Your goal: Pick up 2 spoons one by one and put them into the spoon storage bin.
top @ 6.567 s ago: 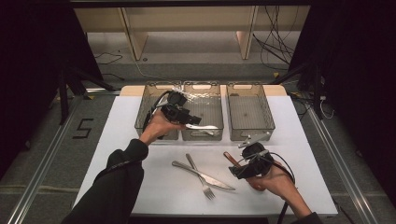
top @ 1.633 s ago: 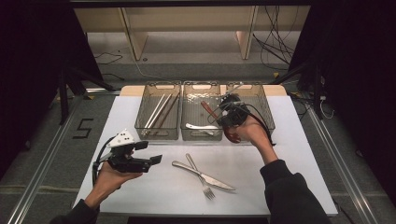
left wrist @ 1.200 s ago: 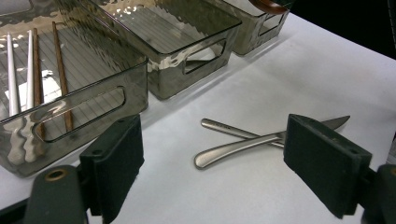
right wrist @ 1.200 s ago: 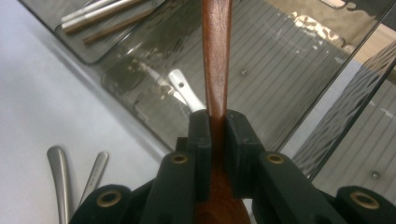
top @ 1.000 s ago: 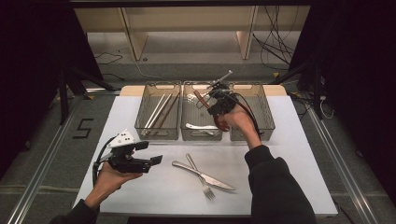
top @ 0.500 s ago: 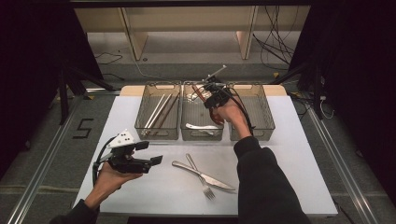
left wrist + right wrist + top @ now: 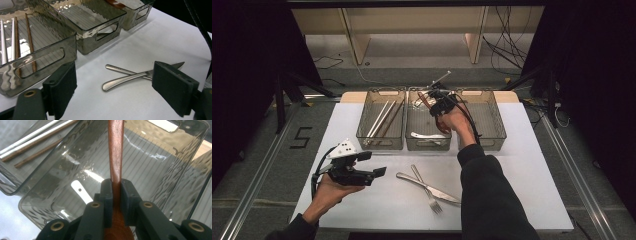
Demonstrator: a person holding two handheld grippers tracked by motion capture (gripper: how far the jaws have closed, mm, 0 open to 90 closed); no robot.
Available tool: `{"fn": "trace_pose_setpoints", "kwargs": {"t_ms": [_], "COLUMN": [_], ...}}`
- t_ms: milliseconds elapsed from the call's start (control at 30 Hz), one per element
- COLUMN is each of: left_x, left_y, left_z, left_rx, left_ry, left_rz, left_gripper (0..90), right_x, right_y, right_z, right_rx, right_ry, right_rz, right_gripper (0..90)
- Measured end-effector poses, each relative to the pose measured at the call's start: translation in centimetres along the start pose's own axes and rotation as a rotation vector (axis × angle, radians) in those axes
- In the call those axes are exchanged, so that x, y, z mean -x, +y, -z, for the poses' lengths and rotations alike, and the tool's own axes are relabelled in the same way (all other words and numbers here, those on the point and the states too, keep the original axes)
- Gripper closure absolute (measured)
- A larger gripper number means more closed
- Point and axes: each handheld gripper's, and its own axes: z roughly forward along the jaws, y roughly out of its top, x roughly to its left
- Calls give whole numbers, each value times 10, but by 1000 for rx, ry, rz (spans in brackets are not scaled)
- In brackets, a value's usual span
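Nearest me, my left gripper [image 7: 379,171] hovers low over the white worktop [image 7: 522,165], jaws spread wide with nothing between them. Just beyond it a knife [image 7: 427,187] and fork [image 7: 426,189] lie crossed on the worktop. Farther off stand three clear bins side by side: the left bin [image 7: 382,142] holds chopsticks [image 7: 383,118], the middle bin [image 7: 428,145] a white spoon [image 7: 427,136]. Over the far end of the middle bin, my right gripper [image 7: 116,192] pinches a brown wooden spoon [image 7: 116,150], its handle pointing away over the bin floor.
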Motion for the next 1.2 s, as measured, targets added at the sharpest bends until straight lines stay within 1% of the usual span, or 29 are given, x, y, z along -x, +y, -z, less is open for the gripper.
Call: {"fn": "trace_pose_setpoints", "kwargs": {"t_ms": [100,167,200,233,300,333,400,433,533,600,700,800,900,933,1000,1067,1200], "left_x": [0,0,0,0,0,0,0,0,-1,-1,0,0,0,-1,0,-1,0], "left_y": [0,0,0,0,0,0,0,0,0,0,0,0,0,0,0,0,0], "left_z": [0,0,0,0,0,0,0,0,0,0,0,0,0,0,0,0,0], "left_rx": [1,0,1,1,1,2,1,1,1,-1,5,0,3,0,2,2,3], "left_ry": [0,0,0,2,1,1,1,0,3,4,4,4,5,6,6,6,7], "left_rz": [0,1,1,-3,-1,1,-1,1,-1,-4,6,1,4,-2,2,2,2], "left_gripper": [193,193,193,193,193,193,193,193,192,192,192,191,190,191,191,190,190], "right_x": [0,0,-1,-1,-1,-2,-2,-3,-6,-10,-16,-22,-27,-29,-33,-37,-43], "right_y": [0,0,0,0,0,0,0,0,-3,-6,-12,-18,-25,-27,-34,-40,-53], "right_z": [-2,-3,-4,-4,-3,-3,0,1,7,11,20,27,34,36,41,45,50], "right_rx": [-6,-3,-1,3,7,6,8,9,32,45,61,81,95,100,106,104,97], "right_ry": [-7,-7,-5,-1,6,7,13,24,51,58,84,108,129,136,153,170,183], "right_rz": [-5,3,4,0,-7,-2,1,-6,15,32,57,74,89,95,114,135,170], "right_gripper": [812,806,786,740,730,716,634,614,537,497,454,425,415,406,388,367,351]}}
